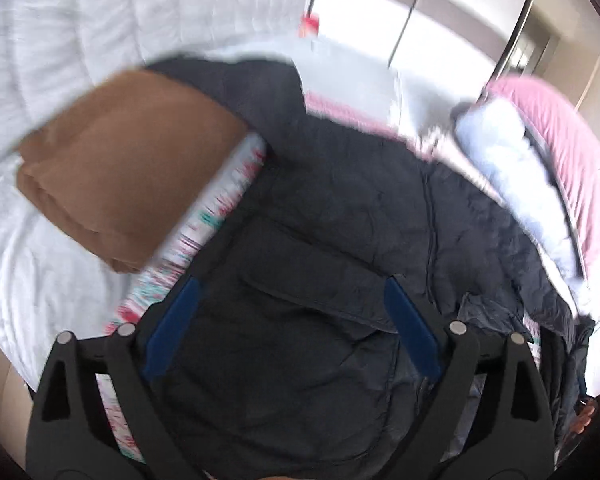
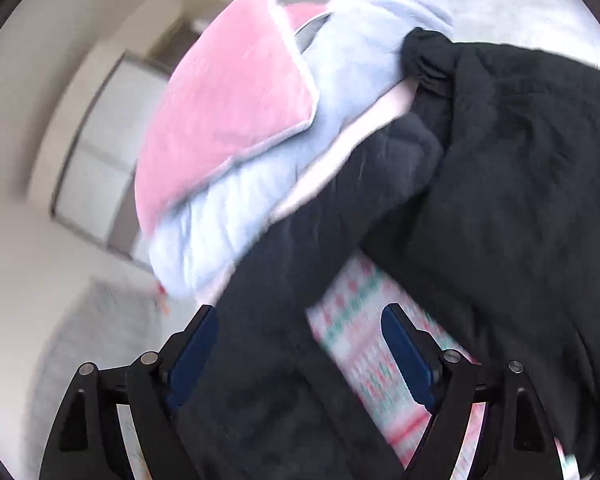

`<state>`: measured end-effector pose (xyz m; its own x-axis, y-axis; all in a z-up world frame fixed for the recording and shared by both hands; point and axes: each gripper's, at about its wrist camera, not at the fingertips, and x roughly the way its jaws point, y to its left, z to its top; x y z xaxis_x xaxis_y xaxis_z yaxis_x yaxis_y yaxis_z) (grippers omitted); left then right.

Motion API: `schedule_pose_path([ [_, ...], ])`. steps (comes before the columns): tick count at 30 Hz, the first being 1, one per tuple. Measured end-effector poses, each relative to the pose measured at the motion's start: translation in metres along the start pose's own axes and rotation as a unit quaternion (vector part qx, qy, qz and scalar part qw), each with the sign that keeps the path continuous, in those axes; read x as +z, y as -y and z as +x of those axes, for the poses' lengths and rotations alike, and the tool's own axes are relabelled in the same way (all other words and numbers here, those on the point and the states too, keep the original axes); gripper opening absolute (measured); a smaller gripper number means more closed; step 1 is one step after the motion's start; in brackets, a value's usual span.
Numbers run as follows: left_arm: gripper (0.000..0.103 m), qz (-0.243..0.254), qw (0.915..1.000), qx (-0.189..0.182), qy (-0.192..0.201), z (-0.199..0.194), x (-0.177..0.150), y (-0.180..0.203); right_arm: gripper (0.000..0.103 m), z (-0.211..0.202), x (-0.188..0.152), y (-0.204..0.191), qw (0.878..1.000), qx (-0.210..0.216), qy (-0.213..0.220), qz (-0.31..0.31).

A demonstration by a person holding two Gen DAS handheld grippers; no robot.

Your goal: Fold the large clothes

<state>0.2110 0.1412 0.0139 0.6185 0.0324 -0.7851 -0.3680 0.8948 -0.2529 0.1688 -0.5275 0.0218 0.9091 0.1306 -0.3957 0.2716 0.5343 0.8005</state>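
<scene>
A large black padded jacket (image 1: 340, 232) lies spread over a patterned sheet (image 1: 204, 236) on the bed. My left gripper (image 1: 294, 300) is open, its blue pads wide apart just above the jacket's pocket flap. In the right wrist view the same jacket (image 2: 500, 200) fills the right side, with a sleeve or flap (image 2: 260, 320) running down between the open fingers of my right gripper (image 2: 300, 328). Neither gripper visibly pinches the cloth. Both views are motion-blurred.
A folded brown garment (image 1: 128, 160) lies left of the jacket on the white duvet (image 1: 60, 60). A pile of pink (image 2: 228, 112) and pale blue (image 2: 240, 208) clothes sits beside the jacket. A wardrobe (image 1: 420, 12) stands behind the bed.
</scene>
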Motion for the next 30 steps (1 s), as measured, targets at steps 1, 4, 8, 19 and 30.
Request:
schedule_pose_path([
  [1, 0.093, 0.001, 0.9997, -0.013, -0.019, 0.015, 0.007, 0.009, 0.085, 0.006, 0.011, 0.005, 1.0, -0.003, 0.009, 0.012],
  [4, 0.093, 0.019, 0.9993, 0.009, -0.032, 0.047, 0.014, 0.031, 0.085, 0.037, 0.037, 0.02, 0.998, -0.047, 0.02, 0.03],
  [8, 0.093, 0.078, 0.9944, 0.038, -0.061, 0.095, 0.007, 0.053, 0.084, 0.073, 0.053, 0.041, 0.996, -0.085, 0.01, 0.036],
  [19, 0.093, 0.11, 0.9896, 0.082, -0.043, 0.119, 0.011, 0.043, 0.01, 0.154, 0.071, 0.037, 0.99, -0.139, 0.034, -0.014],
  [30, 0.093, 0.093, 0.9928, 0.068, -0.032, 0.117, 0.019, 0.034, 0.006, 0.116, 0.071, -0.023, 0.98, -0.082, 0.139, -0.116],
])
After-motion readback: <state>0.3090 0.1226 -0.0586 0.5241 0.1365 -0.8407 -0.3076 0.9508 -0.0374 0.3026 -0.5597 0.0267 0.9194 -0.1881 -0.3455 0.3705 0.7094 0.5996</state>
